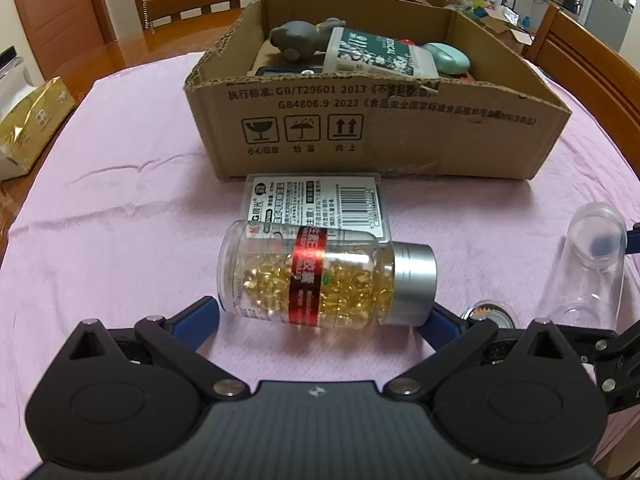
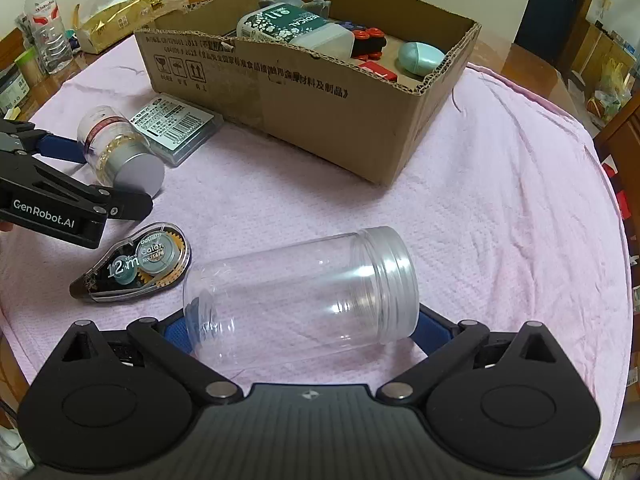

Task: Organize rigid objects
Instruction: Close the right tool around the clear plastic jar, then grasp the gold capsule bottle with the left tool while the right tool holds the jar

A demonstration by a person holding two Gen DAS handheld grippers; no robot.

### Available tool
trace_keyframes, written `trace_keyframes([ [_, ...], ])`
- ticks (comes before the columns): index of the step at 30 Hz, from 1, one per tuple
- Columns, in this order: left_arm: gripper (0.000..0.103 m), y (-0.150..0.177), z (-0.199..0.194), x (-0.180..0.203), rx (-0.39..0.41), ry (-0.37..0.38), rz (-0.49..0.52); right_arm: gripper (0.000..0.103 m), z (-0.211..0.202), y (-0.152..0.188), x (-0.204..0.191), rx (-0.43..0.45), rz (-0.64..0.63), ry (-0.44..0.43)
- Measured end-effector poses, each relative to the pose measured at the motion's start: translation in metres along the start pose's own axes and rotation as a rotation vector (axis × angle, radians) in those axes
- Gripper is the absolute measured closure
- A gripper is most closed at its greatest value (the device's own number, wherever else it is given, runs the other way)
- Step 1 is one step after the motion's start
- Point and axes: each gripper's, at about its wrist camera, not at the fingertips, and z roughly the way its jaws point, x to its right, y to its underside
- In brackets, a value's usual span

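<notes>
Left wrist view: the left gripper [image 1: 320, 316] grasps a capsule bottle [image 1: 320, 276] end to end, its blue fingers [image 1: 200, 316] at the base and the silver cap. The bottle lies sideways over a flat labelled pack [image 1: 320, 204], in front of the cardboard box [image 1: 360, 136] on the pink cloth [image 1: 120, 200].

Right wrist view: the right gripper [image 2: 304, 328] clamps an empty clear jar [image 2: 300, 296] lengthwise, base at left, threaded mouth at right. A correction tape dispenser [image 2: 136, 268] lies just left of it.

Soft indoor light — sharp centres, fisheye-bent edges (dark corners).
</notes>
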Motion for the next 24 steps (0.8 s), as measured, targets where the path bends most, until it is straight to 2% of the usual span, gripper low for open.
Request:
trace_keyframes([
  [7,0.0,-0.007,0.004,0.002,-0.006,-0.012,-0.011,0.0,0.0,0.001,-0.001,0.035,0.0,0.002],
  [14,0.001,-0.009,0.0,0.009,0.012,-0.052,0.02,0.0,0.001,0.0,-0.001,0.04,0.003,0.003],
  [24,0.001,-0.018,-0.007,0.008,0.04,-0.047,-0.001,0.0,-0.001,-0.003,-0.002,0.044,-0.013,0.013],
])
